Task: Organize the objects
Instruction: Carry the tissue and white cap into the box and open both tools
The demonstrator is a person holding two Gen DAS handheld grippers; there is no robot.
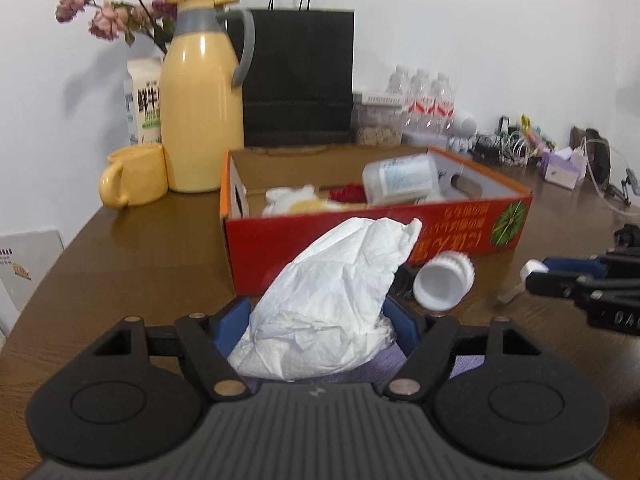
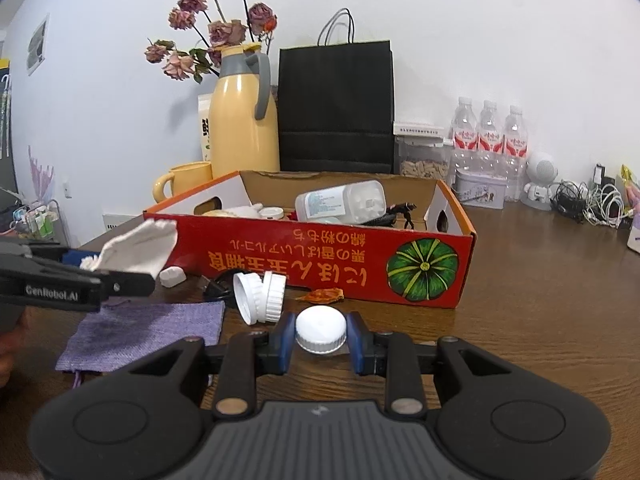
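My left gripper (image 1: 318,312) is shut on a crumpled white tissue (image 1: 340,280), which fills the gap between its blue pads and is held off the table just in front of the red cardboard box (image 1: 440,236). From the right wrist view the same tissue (image 2: 140,244) sticks out of the left gripper (image 2: 120,268) at the box's left corner. My right gripper (image 2: 320,340) is shut on a white screw cap (image 2: 320,330), low over the table before the red box (image 2: 320,256). The box holds a clear plastic container (image 2: 344,202), white items and a black toy figure (image 2: 400,212).
In front of the box lie a purple cloth pouch (image 2: 148,332), two white lids (image 2: 260,296), a small white block (image 2: 172,276), a black clip (image 2: 216,286) and an orange wrapper (image 2: 324,295). Behind it stand a yellow jug (image 2: 244,128), mug (image 2: 184,180), black paper bag (image 2: 336,108) and water bottles (image 2: 490,136).
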